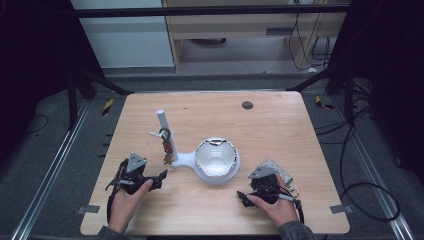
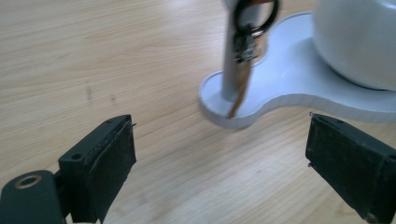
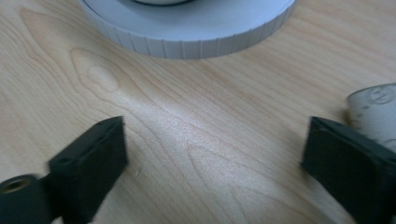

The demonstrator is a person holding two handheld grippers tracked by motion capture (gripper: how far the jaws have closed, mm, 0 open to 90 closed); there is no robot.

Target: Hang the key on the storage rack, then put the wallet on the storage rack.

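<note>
A white stand (image 1: 182, 160) sits mid-table with an upright post (image 1: 164, 127) and a white bowl (image 1: 216, 157) on its round base. A black ring with a brown strap (image 1: 167, 147) hangs on the post; the ring and strap (image 2: 245, 56) appear close up in the left gripper view. My left gripper (image 1: 161, 176) lies low on the table just left of the stand, and my left gripper (image 2: 219, 158) is open over bare wood. My right gripper (image 1: 242, 197) rests at the front right, where my right gripper (image 3: 215, 154) is open with nothing between its jaws.
A silvery packet (image 1: 278, 171) lies behind the right hand, and the packet's edge (image 3: 373, 112) shows beside the right jaw. The stand's ribbed base rim (image 3: 196, 42) is just ahead of the right gripper. A dark round hole (image 1: 247, 105) marks the far table.
</note>
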